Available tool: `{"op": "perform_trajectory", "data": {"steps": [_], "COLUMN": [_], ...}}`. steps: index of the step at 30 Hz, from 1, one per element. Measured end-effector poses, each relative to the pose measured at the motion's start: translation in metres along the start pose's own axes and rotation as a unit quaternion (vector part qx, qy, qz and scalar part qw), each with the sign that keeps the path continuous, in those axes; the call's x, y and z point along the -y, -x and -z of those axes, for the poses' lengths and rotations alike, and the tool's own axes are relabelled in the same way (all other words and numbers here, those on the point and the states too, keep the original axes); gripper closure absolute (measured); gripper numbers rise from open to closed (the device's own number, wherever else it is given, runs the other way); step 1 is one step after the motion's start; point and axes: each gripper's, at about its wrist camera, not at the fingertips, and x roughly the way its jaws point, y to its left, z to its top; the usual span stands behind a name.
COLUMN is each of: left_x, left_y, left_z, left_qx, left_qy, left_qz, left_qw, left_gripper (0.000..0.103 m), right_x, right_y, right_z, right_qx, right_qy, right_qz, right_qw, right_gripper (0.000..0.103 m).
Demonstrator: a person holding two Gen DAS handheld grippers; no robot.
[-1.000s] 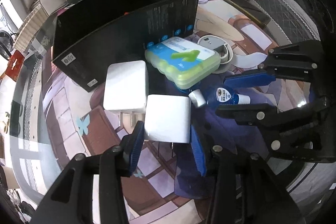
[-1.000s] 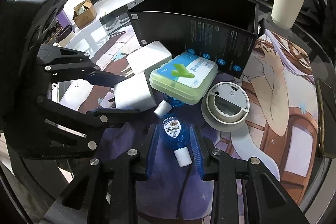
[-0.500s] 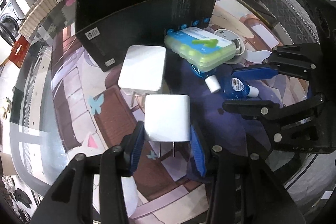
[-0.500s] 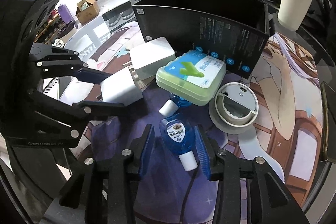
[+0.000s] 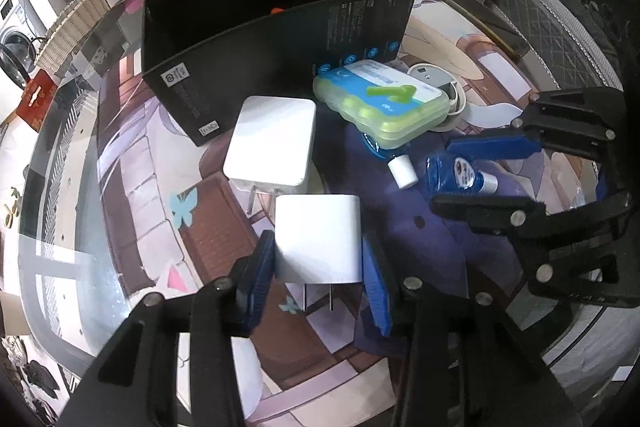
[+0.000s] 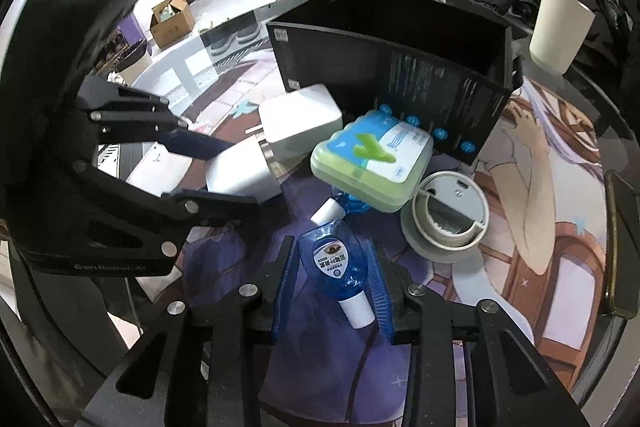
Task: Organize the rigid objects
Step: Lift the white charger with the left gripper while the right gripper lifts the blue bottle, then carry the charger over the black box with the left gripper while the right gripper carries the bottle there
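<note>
The left gripper (image 5: 318,269) clenched a smooth white charger cube (image 5: 318,239); the right gripper (image 6: 333,281), jaws just closing, clasped a translucent blue bottle (image 6: 335,263). Near them crowded a black box (image 6: 400,67), a green case (image 6: 372,157) and a second white adapter (image 5: 272,145).

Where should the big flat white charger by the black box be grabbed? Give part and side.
From above, pinch the big white charger across its two side faces near the prong end: it lies flat, and there the black box and green case leave room.
</note>
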Motion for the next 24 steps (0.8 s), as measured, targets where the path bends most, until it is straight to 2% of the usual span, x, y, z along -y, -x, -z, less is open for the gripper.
{"op": "perform_trajectory", "data": {"steps": [4, 12, 16, 20, 24], "left_x": [0.005, 0.011, 0.016, 0.011, 0.008], "left_y": [0.009, 0.046, 0.067, 0.088, 0.110], "left_z": [0.001, -0.003, -0.002, 0.001, 0.003], "left_qx": [0.020, 0.110, 0.163, 0.209, 0.267], "left_qy": [-0.011, -0.028, -0.047, -0.046, -0.040], "left_qz": [-0.014, -0.041, -0.063, -0.069, -0.085], "left_qw": [0.9996, 0.9927, 0.9834, 0.9743, 0.9591], "left_gripper": [0.062, 0.062, 0.062, 0.062, 0.062], "right_x": [0.004, 0.009, 0.007, 0.005, 0.001], "right_y": [0.009, 0.040, 0.059, 0.086, 0.110], "right_z": [-0.003, -0.009, -0.009, -0.012, -0.009], "right_qx": [0.020, 0.091, 0.148, 0.209, 0.264], "right_qy": [-0.010, -0.037, -0.034, -0.031, -0.027], "right_qz": [0.002, 0.008, 0.026, 0.052, 0.071], "right_qw": [1.000, 0.995, 0.988, 0.976, 0.961], "right_gripper": [0.069, 0.069, 0.069, 0.069, 0.069]}}
